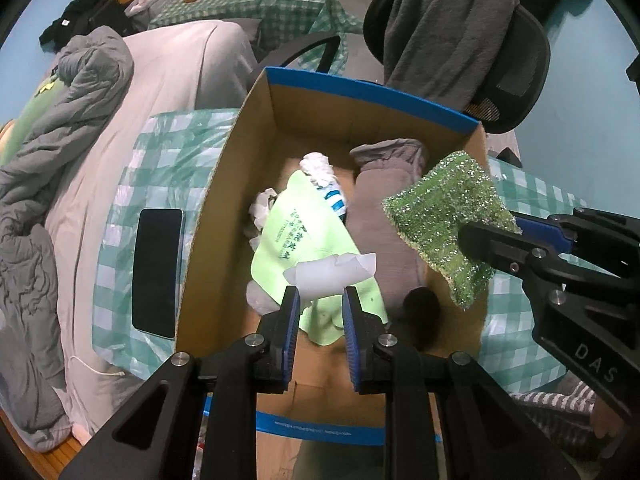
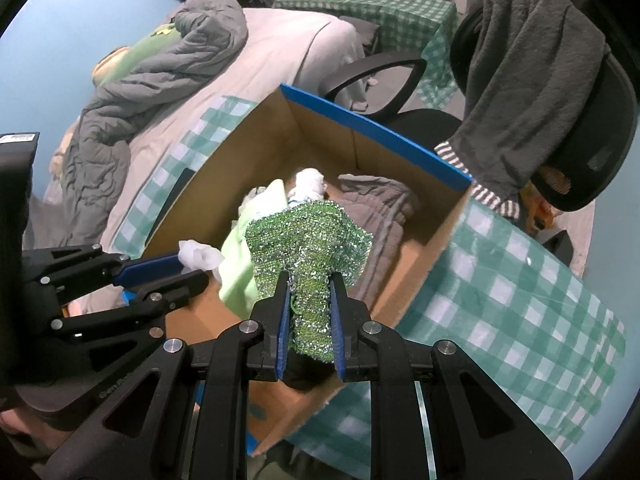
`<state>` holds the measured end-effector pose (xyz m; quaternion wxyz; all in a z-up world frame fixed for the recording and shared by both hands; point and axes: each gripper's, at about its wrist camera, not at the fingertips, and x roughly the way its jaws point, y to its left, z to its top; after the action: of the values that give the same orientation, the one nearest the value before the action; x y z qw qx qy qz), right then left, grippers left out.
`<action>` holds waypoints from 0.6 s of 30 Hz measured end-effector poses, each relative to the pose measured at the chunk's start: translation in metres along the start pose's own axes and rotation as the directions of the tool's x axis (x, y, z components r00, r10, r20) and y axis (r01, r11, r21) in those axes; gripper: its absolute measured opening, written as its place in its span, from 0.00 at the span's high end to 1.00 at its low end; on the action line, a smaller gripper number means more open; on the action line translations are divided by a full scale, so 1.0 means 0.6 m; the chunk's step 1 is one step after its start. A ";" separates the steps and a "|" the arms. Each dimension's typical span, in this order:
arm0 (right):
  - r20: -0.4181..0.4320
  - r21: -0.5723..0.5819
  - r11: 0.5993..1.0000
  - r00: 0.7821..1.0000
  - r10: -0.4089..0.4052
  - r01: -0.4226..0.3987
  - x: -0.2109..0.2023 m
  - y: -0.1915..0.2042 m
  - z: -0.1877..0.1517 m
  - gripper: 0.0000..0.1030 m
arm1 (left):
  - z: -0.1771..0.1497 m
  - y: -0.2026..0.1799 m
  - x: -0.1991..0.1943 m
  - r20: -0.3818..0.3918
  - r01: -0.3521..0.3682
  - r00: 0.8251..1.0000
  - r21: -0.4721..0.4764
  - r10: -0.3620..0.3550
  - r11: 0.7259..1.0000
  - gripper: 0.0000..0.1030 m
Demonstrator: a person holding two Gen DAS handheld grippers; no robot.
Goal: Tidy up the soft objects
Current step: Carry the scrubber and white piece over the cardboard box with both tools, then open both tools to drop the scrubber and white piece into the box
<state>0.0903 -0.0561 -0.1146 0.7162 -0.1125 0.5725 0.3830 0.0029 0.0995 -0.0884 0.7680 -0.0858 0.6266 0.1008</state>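
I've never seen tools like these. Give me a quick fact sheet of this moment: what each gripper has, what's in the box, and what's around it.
right gripper: shut on a sparkly green scrub cloth, held above the box
left gripper: a crumpled white plastic piece sits between its fingers, above the box
cardboard box: open, blue-edged; holds a light green cloth, a grey garment and white crumpled bits
beside box: a dark phone on the checked cloth on the bed
behind box: an office chair draped with a grey towel
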 end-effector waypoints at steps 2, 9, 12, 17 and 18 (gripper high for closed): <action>-0.007 0.000 1.000 1.000 0.003 -0.003 0.006 0.003 0.004 0.84 | 0.002 0.003 0.006 -0.008 -0.002 1.000 -0.001 0.002 1.000 0.79; -0.008 0.006 1.000 1.000 0.003 -0.003 0.010 0.004 0.012 0.77 | 0.004 0.006 0.012 -0.026 -0.007 1.000 -0.003 0.007 1.000 0.72; -0.001 0.008 1.000 1.000 -0.008 0.008 0.006 0.003 0.012 0.74 | 0.004 0.009 0.010 -0.025 -0.006 1.000 -0.005 0.006 1.000 0.65; 0.008 0.011 1.000 1.000 -0.014 0.014 -0.006 0.002 0.012 0.66 | 0.002 0.011 -0.003 -0.014 -0.010 1.000 -0.011 0.009 1.000 0.55; 0.012 0.010 1.000 1.000 -0.016 0.015 -0.009 0.002 0.011 0.64 | 0.001 0.011 -0.005 -0.010 -0.012 1.000 -0.011 0.012 1.000 0.54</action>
<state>0.0942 -0.0538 -0.1072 0.7231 -0.1110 0.5693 0.3752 0.0011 0.1059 -0.0851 0.7637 -0.0869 0.6305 0.1085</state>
